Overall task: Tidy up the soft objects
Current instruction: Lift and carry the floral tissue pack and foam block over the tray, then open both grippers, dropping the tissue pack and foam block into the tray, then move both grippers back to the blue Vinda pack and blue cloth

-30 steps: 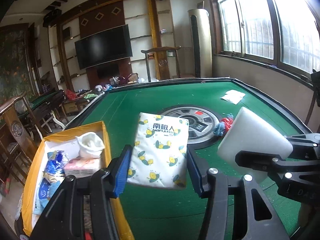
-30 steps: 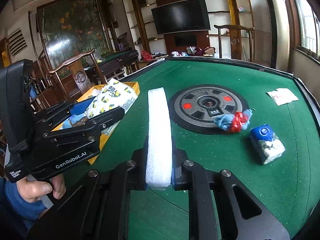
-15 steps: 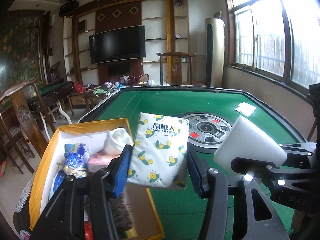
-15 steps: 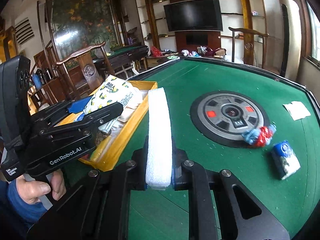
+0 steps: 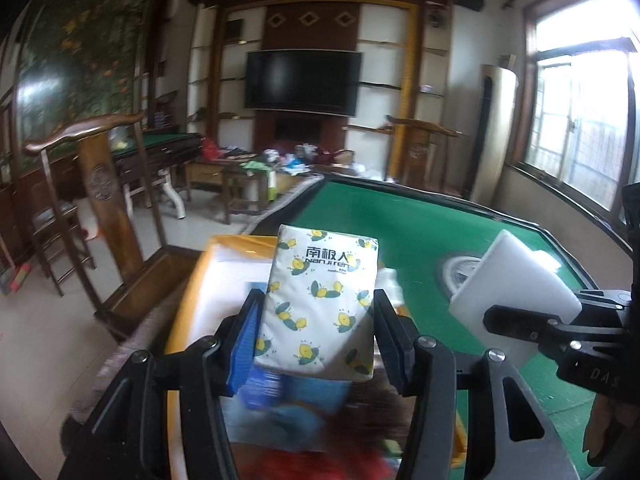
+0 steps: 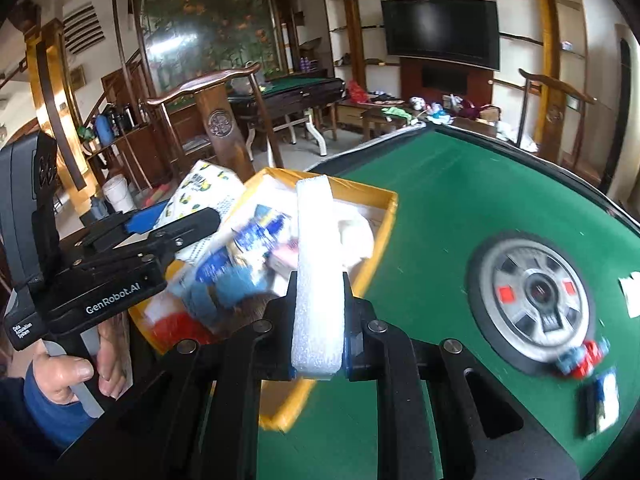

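left hand-held gripper (image 5: 316, 320): clamped on a tissue pack (image 5: 320, 304), white wrap with little yellow-and-green bee prints and "NANJIREN" lettering; pack pinched by its sides, sticking up and forward out of the jaws, hanging over the yellow box (image 5: 188, 304)
right hand-held gripper (image 6: 318, 320): squeezed almost fully together on a white foam block (image 6: 316, 268); block seen edge-on from its own camera, rising up out of the jaws, over the box's near right wall
same foam from the left camera: flat white slab (image 5: 516, 292) tilted over the green felt, off to the right of the tissue pack, well clear of it
yellow box (image 6: 384, 216): sits at the left edge of the worktop (image 6: 460, 208), open top, already stuffed with blurry soft stuff: blue-and-white packets (image 6: 256, 236), something white and crumpled (image 6: 356, 236), a red bit at the near end; can't make out more through the blur
left over on the worktop: a red-and-blue bundle (image 6: 580, 360) at the near rim of the round centre panel (image 6: 532, 296), a blue-topped packet (image 6: 600, 404) just nearer the right edge, a white scrap of paper (image 6: 630, 292) at the far right
person's hand (image 6: 76, 368): wrapped round the left gripper's handle, blue sleeve below it
background: wooden chair (image 5: 100, 184) on the floor just left of the box, dark TV (image 5: 302, 82) on the far wall
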Demonstrator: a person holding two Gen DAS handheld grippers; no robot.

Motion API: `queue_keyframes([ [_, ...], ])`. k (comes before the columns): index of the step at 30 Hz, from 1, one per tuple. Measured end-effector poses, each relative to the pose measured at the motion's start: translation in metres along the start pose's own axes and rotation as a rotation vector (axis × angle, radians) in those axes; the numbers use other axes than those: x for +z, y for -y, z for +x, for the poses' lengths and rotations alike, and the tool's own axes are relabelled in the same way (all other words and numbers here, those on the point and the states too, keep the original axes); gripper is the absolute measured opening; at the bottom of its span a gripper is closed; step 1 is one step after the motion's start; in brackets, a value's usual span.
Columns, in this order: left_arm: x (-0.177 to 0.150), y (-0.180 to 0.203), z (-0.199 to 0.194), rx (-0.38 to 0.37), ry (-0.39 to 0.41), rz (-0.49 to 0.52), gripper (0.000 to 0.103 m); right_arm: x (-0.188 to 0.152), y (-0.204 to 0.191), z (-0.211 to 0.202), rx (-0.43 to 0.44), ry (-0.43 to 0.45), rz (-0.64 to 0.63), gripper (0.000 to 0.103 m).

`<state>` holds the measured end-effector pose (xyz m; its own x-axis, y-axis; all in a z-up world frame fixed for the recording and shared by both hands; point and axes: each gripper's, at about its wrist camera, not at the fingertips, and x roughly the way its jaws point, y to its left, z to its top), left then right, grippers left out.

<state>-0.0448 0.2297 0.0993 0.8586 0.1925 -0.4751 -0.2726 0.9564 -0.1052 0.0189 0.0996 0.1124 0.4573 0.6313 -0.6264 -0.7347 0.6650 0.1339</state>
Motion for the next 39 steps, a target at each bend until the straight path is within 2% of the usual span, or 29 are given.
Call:
queue_keyframes([
  [5, 0.011, -0.034, 0.011, 0.032, -0.028, -0.054, 0.053, 0.032, -0.011, 0.033, 0.044, -0.035, 0.010, 0.014],
  [9, 0.010, -0.044, 0.024, 0.006, -0.083, -0.082, 0.053, 0.056, -0.018, 0.070, 0.078, -0.083, 0.025, 0.014],
  [15, -0.003, -0.060, 0.042, -0.020, -0.179, -0.111, 0.054, 0.059, -0.024, 0.124, 0.090, -0.165, 0.067, 0.015],
  [18, -0.008, -0.061, 0.047, -0.026, -0.219, -0.109, 0.054, 0.058, -0.024, 0.146, 0.055, -0.203, 0.075, 0.015],
  [20, -0.009, -0.061, 0.045, -0.037, -0.225, -0.111, 0.058, 0.061, -0.027, 0.153, 0.016, -0.213, 0.042, 0.016],
  [22, -0.009, -0.061, 0.044, -0.047, -0.237, -0.105, 0.065, 0.063, -0.025, 0.155, -0.005, -0.232, 0.023, 0.026],
  [24, -0.008, -0.061, 0.044, -0.048, -0.253, -0.102, 0.066, 0.068, -0.024, 0.151, -0.024, -0.225, 0.018, 0.034],
  [25, -0.008, -0.061, 0.043, -0.049, -0.255, -0.106, 0.067, 0.071, -0.022, 0.147, -0.022, -0.215, 0.014, 0.044],
  [27, -0.004, -0.062, 0.040, -0.048, -0.250, -0.117, 0.068, 0.074, -0.021, 0.138, -0.028, -0.189, 0.007, 0.052],
  [31, -0.002, -0.061, 0.029, -0.052, -0.224, -0.131, 0.070, 0.075, -0.013, 0.108, -0.005, -0.113, 0.031, 0.052],
  [33, -0.001, -0.057, 0.023, -0.069, -0.206, -0.136, 0.070, 0.071, -0.007, 0.075, -0.001, -0.022, 0.041, 0.052],
  [37, 0.004, -0.037, 0.012, -0.099, -0.167, -0.117, 0.070, 0.050, 0.008, 0.015, -0.073, 0.113, 0.043, 0.052],
  [39, 0.006, -0.019, 0.005, -0.130, -0.151, -0.092, 0.070, 0.033, 0.026, -0.010, -0.097, 0.124, 0.075, 0.051],
])
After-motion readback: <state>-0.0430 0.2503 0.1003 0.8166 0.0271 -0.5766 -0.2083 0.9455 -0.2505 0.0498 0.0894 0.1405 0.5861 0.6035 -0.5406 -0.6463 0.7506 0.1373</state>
